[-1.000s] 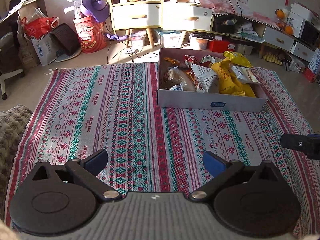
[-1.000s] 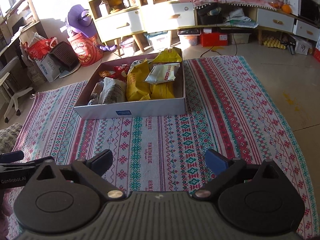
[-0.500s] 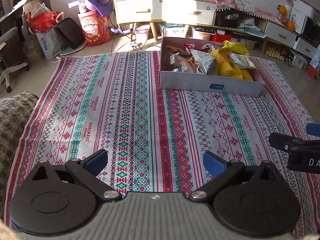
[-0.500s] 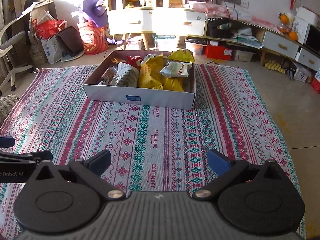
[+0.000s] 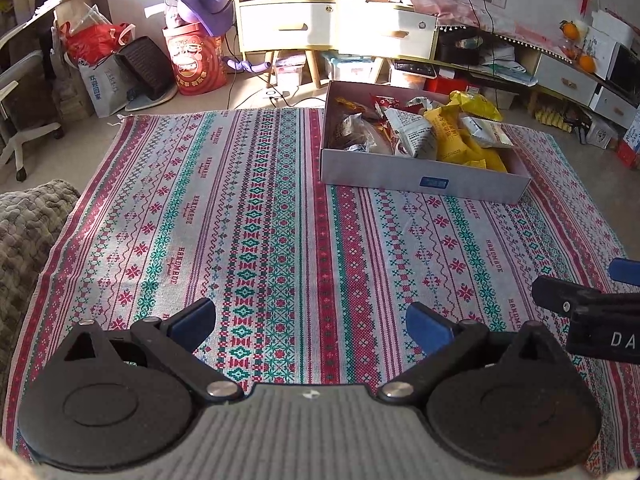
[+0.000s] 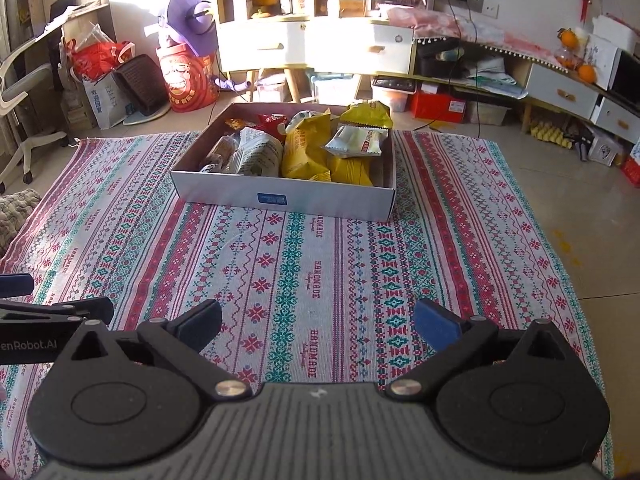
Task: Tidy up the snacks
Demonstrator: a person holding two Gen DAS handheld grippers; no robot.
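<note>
While both tools hang above the patterned rug point(image 5: 256, 216), the left gripper point(image 5: 310, 326) has its blue-padded fingers point(image 5: 192, 320) spread wide with nothing between them, and the right gripper point(image 6: 318, 322) shows the same: fingers point(image 6: 436, 326) far apart, only woven cloth under the gap. The snacks sit well ahead of both, packed into a shallow white cardboard box point(image 6: 280, 198) that rests on the far part of the rug; from the left wrist view the box point(image 5: 424, 180) lies ahead and to the right, from the right wrist view it lies almost straight ahead, slightly left. Inside it, a yellow bag point(image 6: 306, 148) stands near the middle, a newspaper-print packet point(image 6: 256, 154) lies to its left, and a pale silver packet point(image 6: 356, 142) rests on top of the yellow ones toward the right side; small red wrappers point(image 6: 272, 122) show at the back. In the left wrist view part of the right gripper juts in at the right edge, just above the rug. Behind the rug stands a white drawer cabinet point(image 5: 336, 28) beside a red drum point(image 5: 196, 62).
</note>
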